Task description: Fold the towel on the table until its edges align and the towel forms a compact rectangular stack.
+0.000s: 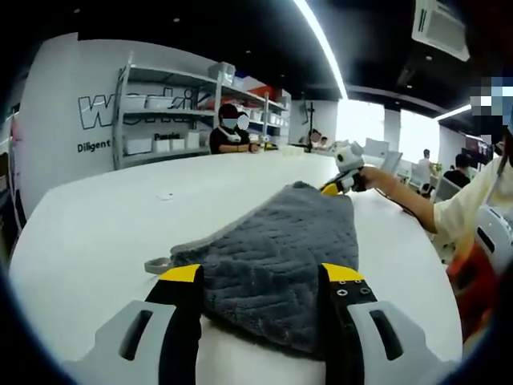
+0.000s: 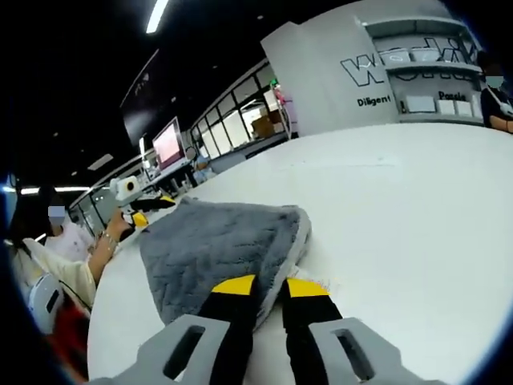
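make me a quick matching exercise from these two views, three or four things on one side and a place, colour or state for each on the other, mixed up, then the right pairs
Things:
1. towel
2. table
3. left gripper
4. right gripper

Descriptions:
A. white and bare around the cloth
B. jaws wide apart at the near edge of the cloth
C. grey, quilted, lying doubled over
D. jaws nearly together at a corner of the cloth

Pairs: 1-C, 2-A, 3-B, 4-D
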`<state>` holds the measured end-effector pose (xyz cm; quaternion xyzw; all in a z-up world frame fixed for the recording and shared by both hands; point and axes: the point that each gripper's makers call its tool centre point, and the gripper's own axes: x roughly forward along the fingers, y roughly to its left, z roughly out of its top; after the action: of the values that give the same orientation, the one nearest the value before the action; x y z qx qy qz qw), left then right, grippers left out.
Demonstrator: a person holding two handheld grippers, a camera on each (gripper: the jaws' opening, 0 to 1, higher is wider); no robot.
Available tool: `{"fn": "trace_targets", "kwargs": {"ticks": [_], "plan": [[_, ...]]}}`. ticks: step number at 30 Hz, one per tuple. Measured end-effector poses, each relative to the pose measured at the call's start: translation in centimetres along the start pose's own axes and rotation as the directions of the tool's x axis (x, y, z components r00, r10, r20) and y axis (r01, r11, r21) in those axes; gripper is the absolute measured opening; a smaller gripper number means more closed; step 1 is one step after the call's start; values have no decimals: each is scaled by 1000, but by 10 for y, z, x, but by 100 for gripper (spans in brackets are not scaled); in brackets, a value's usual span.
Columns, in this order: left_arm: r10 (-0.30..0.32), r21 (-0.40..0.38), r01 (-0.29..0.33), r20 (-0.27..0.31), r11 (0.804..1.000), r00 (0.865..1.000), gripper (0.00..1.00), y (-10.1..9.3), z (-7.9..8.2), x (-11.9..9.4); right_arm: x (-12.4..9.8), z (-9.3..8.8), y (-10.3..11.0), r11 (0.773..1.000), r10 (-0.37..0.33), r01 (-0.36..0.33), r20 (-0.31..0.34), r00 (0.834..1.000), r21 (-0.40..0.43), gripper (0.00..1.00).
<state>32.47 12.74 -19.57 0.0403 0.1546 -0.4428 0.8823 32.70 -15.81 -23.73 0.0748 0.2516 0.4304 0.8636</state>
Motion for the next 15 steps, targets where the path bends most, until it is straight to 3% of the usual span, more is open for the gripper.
{"fn": "trace_targets", "kwargs": {"ticks": [7, 11, 15], "plan": [[2, -4, -2, -7, 1000, 1000, 59, 0, -2, 0, -1, 0, 1, 1000, -14, 14, 3, 1000, -11, 4], [2, 2, -2, -7, 1000, 1000, 59, 0, -2, -1, -10, 17, -39, 999, -40, 40, 6, 999, -31, 4], [1, 0, -1, -9, 1000, 1000, 60, 0, -2, -1, -17, 21, -52, 995, -89, 89, 9, 996, -54, 4]]}}
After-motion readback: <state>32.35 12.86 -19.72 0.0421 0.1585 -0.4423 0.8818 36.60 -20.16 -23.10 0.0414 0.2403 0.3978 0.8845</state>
